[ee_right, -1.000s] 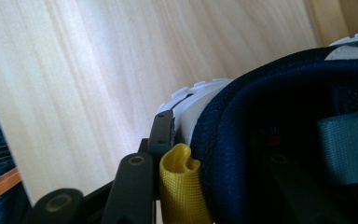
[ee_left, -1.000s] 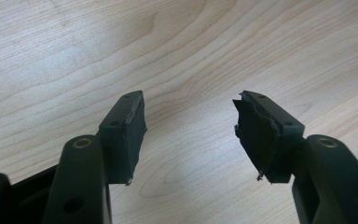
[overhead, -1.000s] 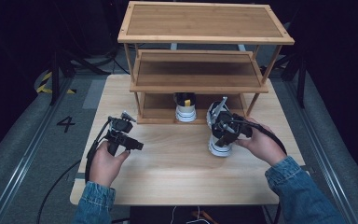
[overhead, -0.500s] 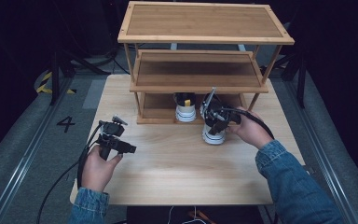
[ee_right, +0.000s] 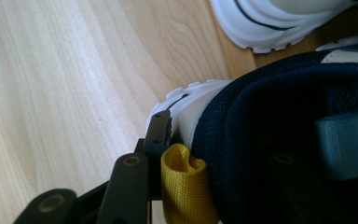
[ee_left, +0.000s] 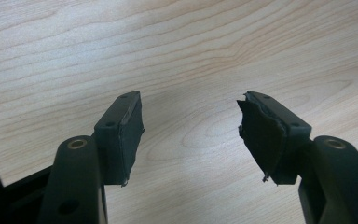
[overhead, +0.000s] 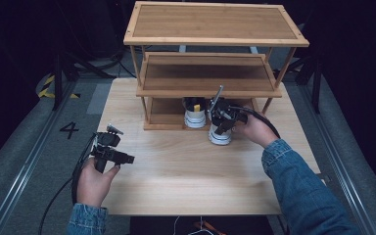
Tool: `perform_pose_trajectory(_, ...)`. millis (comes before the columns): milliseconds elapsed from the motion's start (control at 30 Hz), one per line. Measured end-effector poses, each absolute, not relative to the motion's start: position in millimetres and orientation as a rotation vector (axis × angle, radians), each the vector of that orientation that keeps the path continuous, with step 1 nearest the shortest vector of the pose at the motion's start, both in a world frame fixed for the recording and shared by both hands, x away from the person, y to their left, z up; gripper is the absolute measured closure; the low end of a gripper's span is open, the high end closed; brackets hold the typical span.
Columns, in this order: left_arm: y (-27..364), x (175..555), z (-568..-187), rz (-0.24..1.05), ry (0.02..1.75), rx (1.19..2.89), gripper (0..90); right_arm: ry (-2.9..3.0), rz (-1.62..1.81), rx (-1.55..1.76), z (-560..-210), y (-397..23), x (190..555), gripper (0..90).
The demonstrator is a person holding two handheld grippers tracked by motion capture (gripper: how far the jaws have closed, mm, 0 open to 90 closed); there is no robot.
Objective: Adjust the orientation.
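One sneaker (overhead: 220,133) clamped at its heel by the right gripper (overhead: 221,122), left gripper (ee_left: 191,135) spread wide over bare table (overhead: 186,171).

shoes: 2, one (overhead: 194,116) on bottom level of the shelf unit (overhead: 215,39), one (overhead: 220,133) just in front of the shelf unit
shelf units: 1, three levels
tables: 1 (overhead: 176,181), under the shelf unit
grippers: 2, left gripper (overhead: 127,158) well left-front of the shelf unit, right gripper (overhead: 219,125) at the front shoe
hands: 2
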State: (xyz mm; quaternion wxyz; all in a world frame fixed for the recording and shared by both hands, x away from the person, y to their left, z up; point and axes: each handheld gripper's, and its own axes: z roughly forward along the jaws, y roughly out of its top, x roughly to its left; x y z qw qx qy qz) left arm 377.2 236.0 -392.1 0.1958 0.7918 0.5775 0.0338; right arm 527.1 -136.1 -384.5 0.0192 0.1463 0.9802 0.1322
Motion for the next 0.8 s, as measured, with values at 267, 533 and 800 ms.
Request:
perform_pose_trajectory(267,233,377,-393,0.095,1.609,2.229,38.6,2.911,0.406,0.385,-379,-137,524,42.7)
perform_pose_trajectory(533,229,381,-392,0.082,1.598,2.24,38.5,2.793,0.443,0.48,-365,-141,515,42.8)
perform_pose_trajectory(800,214,396,-392,0.062,1.554,2.275,39.1,2.665,0.585,0.572,-338,-159,488,44.6)
